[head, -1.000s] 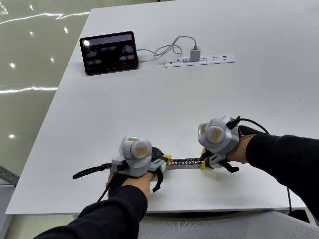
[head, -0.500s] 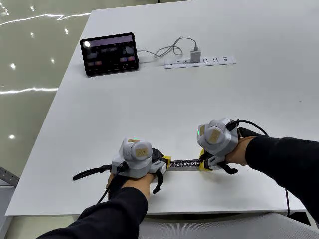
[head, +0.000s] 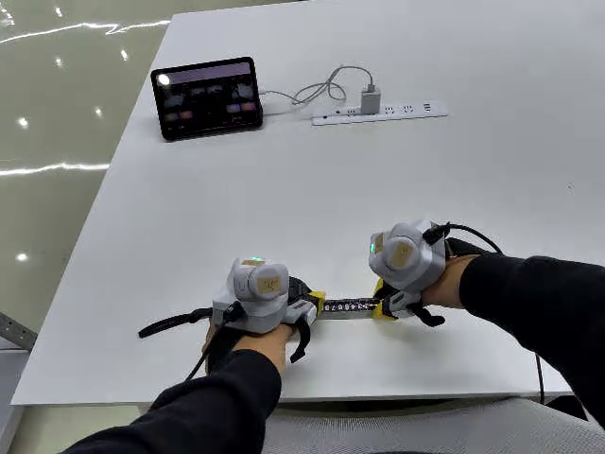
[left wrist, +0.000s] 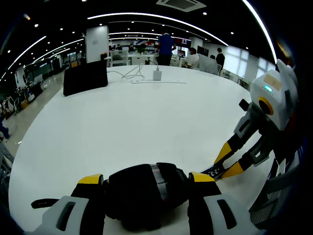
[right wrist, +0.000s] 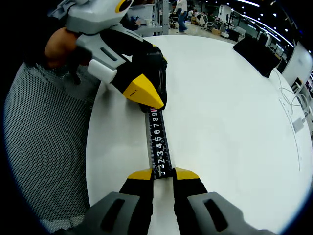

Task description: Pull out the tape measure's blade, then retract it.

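Note:
The black tape measure case [left wrist: 146, 193] sits between the yellow-tipped jaws of my left gripper [left wrist: 146, 178], which is shut on it near the table's front edge [head: 298, 305]. A short stretch of numbered blade [right wrist: 158, 142] [head: 350, 306] runs from the case [right wrist: 149, 68] to my right gripper [right wrist: 159, 174], which is shut on the blade's end. In the head view the right gripper [head: 383, 310] stands a short way to the right of the left gripper. The right gripper [left wrist: 227, 164] also shows at the right of the left gripper view.
A dark tablet [head: 206, 97] stands at the back left of the white table [head: 312, 199]. A white power strip [head: 378, 114] with a charger and coiled cable [head: 326, 90] lies beside it. The near table edge runs just below both grippers.
The right gripper has moved slightly left toward the case, so the exposed blade is a little shorter. The left gripper has kept its place.

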`<action>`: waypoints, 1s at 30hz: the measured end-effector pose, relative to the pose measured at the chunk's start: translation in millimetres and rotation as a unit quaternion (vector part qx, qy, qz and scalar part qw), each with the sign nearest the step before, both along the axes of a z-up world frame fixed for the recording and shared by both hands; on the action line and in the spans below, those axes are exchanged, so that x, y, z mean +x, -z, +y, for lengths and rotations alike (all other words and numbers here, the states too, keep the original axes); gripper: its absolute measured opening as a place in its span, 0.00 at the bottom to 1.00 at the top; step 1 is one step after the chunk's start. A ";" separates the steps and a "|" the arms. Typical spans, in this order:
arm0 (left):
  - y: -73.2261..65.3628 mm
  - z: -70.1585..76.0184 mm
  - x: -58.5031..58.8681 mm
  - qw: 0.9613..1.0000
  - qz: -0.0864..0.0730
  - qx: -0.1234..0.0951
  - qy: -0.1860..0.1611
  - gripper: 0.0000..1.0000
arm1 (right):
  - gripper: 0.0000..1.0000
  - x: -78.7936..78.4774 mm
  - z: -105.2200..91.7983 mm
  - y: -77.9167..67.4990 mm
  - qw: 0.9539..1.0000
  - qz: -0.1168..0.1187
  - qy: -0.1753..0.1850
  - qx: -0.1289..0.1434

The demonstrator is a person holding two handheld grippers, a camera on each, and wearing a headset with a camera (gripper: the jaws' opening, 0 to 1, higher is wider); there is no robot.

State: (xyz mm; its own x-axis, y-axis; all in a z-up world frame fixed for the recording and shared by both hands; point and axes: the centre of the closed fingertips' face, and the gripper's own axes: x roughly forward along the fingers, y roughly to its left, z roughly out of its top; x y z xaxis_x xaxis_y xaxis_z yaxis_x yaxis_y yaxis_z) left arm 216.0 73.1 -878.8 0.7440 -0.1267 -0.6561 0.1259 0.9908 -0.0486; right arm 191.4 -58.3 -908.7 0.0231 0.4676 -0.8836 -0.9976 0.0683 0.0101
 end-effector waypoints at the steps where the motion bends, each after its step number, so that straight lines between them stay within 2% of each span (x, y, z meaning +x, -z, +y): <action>1: 0.0 0.0 0.1 1.000 0.000 0.000 0.000 0.65 | 0.10 -0.1 0.7 0.0 1.000 0.000 0.000 0.000; 14: 0.3 0.3 0.2 1.000 0.000 0.000 0.000 0.65 | 0.11 -2.4 11.1 0.7 1.000 -0.007 -0.005 0.009; 30: 0.6 0.5 0.6 1.000 -0.001 -0.001 0.000 0.65 | 0.11 -0.8 20.6 -0.5 1.000 0.000 -0.005 0.015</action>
